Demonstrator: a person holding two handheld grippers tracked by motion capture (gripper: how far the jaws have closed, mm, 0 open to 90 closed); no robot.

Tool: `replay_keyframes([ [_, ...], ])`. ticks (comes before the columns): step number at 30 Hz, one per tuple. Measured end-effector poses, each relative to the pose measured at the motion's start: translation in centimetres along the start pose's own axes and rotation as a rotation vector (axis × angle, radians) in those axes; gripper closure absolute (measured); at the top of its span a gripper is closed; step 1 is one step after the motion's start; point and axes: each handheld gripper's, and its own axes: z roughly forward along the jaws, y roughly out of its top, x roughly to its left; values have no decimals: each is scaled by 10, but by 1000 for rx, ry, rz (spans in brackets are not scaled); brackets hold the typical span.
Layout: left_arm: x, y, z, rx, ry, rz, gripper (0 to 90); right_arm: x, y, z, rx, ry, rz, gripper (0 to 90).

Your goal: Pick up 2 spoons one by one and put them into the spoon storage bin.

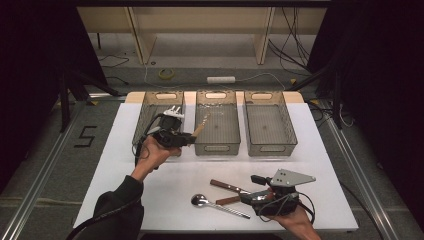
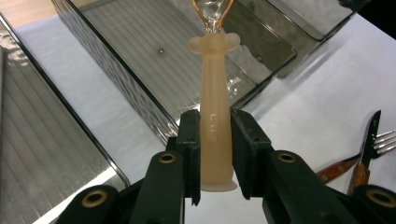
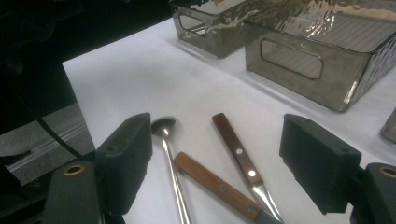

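White table [image 1: 320, 150], 3 smoked bins [image 1: 267, 131] at 12 o'clock, grey floor around.
Left gripper [image 1: 192, 136] clamps a beige utensil handle [image 2: 215, 135]; right gripper [image 3: 215, 163] gapes wide over the spoon [image 3: 164, 128] at 6 o'clock.

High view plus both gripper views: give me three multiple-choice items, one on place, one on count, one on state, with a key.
1. Where is the metal spoon?
A. in the middle bin
B. on the table near the right gripper
C. in the left gripper

2. How many clear bins stand in the row?
A. two
B. three
C. four

3. How is the left gripper?
A. shut on the tan utensil
B. open over the table
C. shut on a knife

Key: 1 B, the spoon lies on the white table in front of the right gripper, beside two wooden-handled pieces. 2 B, three bins stand side by side. 3 A, both pads clamp the tan utensil by its handle.
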Motion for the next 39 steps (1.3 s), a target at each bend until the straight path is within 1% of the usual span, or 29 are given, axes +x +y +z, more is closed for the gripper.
replay_keyframes([
  [1, 1, 2, 0, 0, 3, 2, 736, 0, 0, 0, 0, 1, 1, 264],
  [3, 2, 4, 3, -9, 3, -11, 736, 0, 0, 0, -1, 1, 1, 264],
  [5, 3, 7, 5, -10, 10, -7, 736, 0, 0, 0, 0, 1, 0, 265],
  [7, 5, 8, 9, -2, 30, 3, 736, 0, 0, -1, -2, 0, -2, 265],
  [9, 9, 9, 13, 0, 26, -12, 736, 0, 0, -1, -4, 0, -2, 265],
  [12, 13, 12, 18, 0, 36, -20, 737, 0, 0, -1, -5, 0, -2, 264],
  [15, 17, 15, 19, -7, 32, -31, 736, 0, 0, -1, -3, 0, -1, 265],
  [17, 21, 18, 20, -13, 37, -37, 736, 0, 0, -1, -3, 0, -3, 265],
  [20, 25, 22, 23, -7, 51, -41, 736, 0, 0, -1, -5, 1, -5, 264],
  [22, 26, 25, 25, -15, 50, -50, 736, 0, 0, -1, -5, 2, -3, 264],
  [24, 27, 28, 27, -30, 36, -68, 736, 0, 0, -1, -5, 2, -4, 265],
  [27, 26, 31, 30, -32, 35, -72, 736, 0, 0, -1, -4, 2, -5, 265],
  [31, 24, 34, 34, -28, 36, -62, 736, 0, 0, -2, -6, 3, -6, 265],
  [36, 21, 37, 39, -29, 33, -68, 736, 0, 0, -2, -6, 3, -6, 265],
  [38, 21, 38, 42, -18, 31, -62, 736, 0, 0, -1, -7, 3, -8, 265],
  [39, 20, 39, 44, -19, 32, -70, 736, 0, 0, -1, -6, 3, -8, 265],
])
